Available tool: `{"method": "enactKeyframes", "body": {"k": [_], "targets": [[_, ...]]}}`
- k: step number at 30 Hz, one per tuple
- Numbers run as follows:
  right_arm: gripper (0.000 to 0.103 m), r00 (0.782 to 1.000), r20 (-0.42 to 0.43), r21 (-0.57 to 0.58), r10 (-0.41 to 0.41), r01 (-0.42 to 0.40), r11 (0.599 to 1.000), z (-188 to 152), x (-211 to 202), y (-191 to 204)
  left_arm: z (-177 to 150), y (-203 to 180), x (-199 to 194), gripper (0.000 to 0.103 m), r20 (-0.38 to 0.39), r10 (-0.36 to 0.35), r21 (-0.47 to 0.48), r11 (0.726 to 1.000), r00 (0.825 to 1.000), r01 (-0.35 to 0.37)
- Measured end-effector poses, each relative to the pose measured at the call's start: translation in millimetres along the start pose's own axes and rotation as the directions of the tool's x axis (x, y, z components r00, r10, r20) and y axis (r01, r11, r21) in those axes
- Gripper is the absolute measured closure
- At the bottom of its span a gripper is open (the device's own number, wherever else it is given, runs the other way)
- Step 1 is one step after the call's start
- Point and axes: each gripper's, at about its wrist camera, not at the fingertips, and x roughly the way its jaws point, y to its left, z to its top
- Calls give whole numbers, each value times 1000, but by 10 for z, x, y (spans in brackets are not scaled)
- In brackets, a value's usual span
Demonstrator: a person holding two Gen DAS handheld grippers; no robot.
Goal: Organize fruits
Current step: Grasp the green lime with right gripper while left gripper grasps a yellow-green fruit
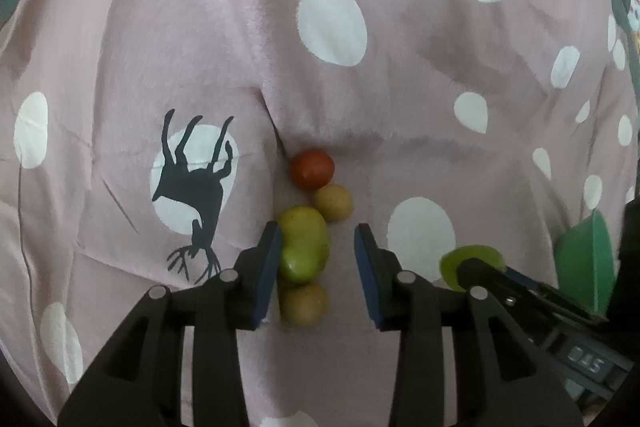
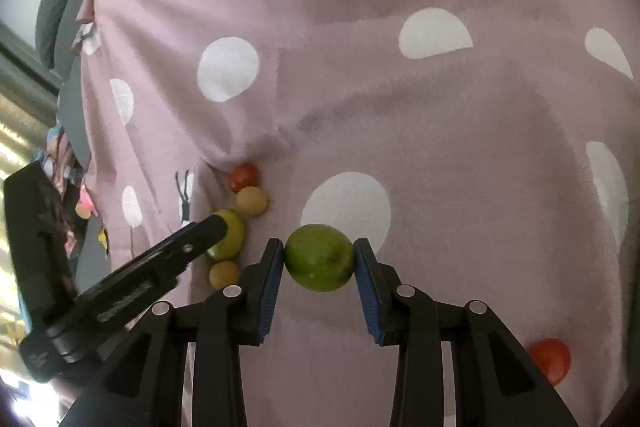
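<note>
A row of fruits lies on the pink spotted cloth: a red tomato point(image 1: 312, 169), a small tan fruit point(image 1: 333, 203), a yellow-green fruit point(image 1: 304, 245) and another tan fruit point(image 1: 303, 303). My left gripper point(image 1: 318, 255) is open around the yellow-green fruit, its left pad touching it. My right gripper point(image 2: 319, 261) is shut on a green apple point(image 2: 320, 257), just right of the row. The row also shows in the right wrist view point(image 2: 232, 235). The apple shows partly in the left wrist view point(image 1: 452, 263).
Another red tomato point(image 2: 550, 359) lies at the lower right. A green object point(image 1: 586, 259) stands at the right edge. The pink cloth point(image 1: 320, 87) is creased behind the row. Grey bedding and clutter lie at the far left point(image 2: 68, 7).
</note>
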Motion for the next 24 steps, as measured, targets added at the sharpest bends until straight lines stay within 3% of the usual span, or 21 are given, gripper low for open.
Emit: {"method": "enactKeyframes", "body": {"k": [4, 11, 15, 19, 24], "targets": [[65, 1000, 3, -7, 11, -11, 1000, -12, -19, 19, -9, -38, 133, 62, -22, 0, 4, 1000, 1000, 0], [65, 1000, 7, 3, 13, -14, 1000, -13, -66, -27, -29, -142, 197, 64, 10, 28, 42, 999, 1000, -28], [65, 1000, 1, 13, 12, -12, 1000, -19, -66, -48, -52, -102, 359, 68, -77, -64, -11, 998, 995, 63], [65, 1000, 8, 15, 9, -9, 1000, -21, -82, -51, -79, -173, 384, 69, -40, -33, 16, 999, 999, 33], [65, 1000, 29, 23, 6, -7, 1000, -33, -155, -68, -125, -151, 354, 70, -56, -66, -28, 998, 996, 64]]}}
